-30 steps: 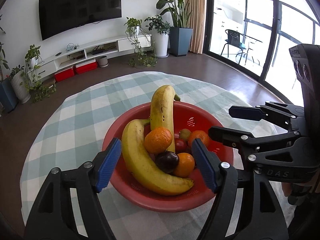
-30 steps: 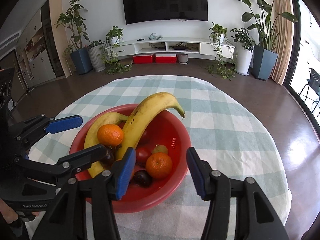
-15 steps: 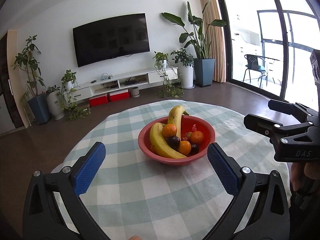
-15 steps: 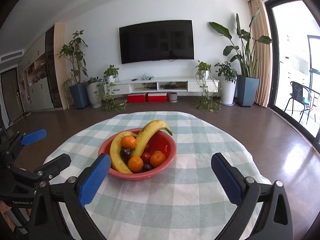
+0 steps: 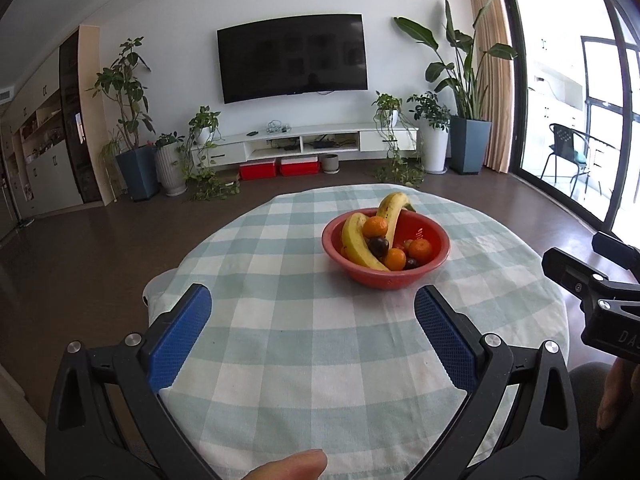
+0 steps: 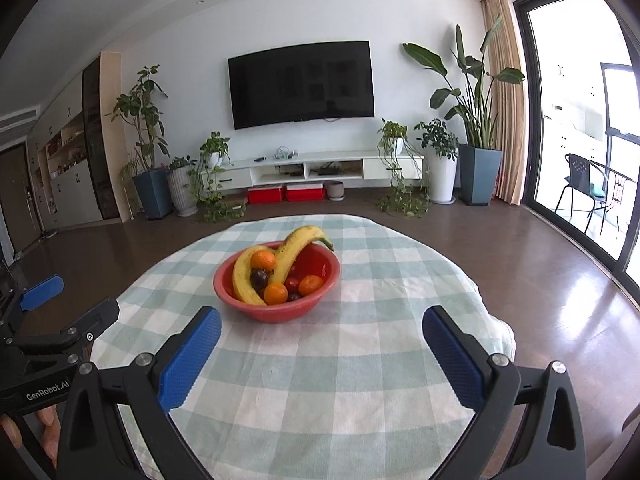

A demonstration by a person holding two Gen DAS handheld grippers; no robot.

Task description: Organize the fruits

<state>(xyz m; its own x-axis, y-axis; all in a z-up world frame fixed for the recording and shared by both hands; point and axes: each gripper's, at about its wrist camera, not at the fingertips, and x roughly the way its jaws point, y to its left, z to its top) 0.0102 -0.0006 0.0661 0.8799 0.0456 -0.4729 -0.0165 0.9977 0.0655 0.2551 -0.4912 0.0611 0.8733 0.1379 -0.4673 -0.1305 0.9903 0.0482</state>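
Both tongs, left [image 5: 312, 322] and right [image 6: 322, 342], have just spread wide, empty, short of the red plastic fruit bowl [image 6: 276, 308] on the checked-cloth counter [image 6: 360, 360].

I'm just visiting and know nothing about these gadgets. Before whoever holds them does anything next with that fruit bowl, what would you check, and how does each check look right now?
1. Left hand-held gripper empty, jaws wide: ok.
2. Right hand-held gripper empty, jaws wide: ok.
3. Red bowl upright on the checked tablecloth, away from the edge: ok.
4. All fruit inside the bowl, none loose on the cloth: ok in both views.
5. Long banana settled: cannot tell; it leans over the far rim with its tip sticking out.
6. Small fruit at the bottom fully counted: cannot tell; the bananas and oranges hide part of the pile.
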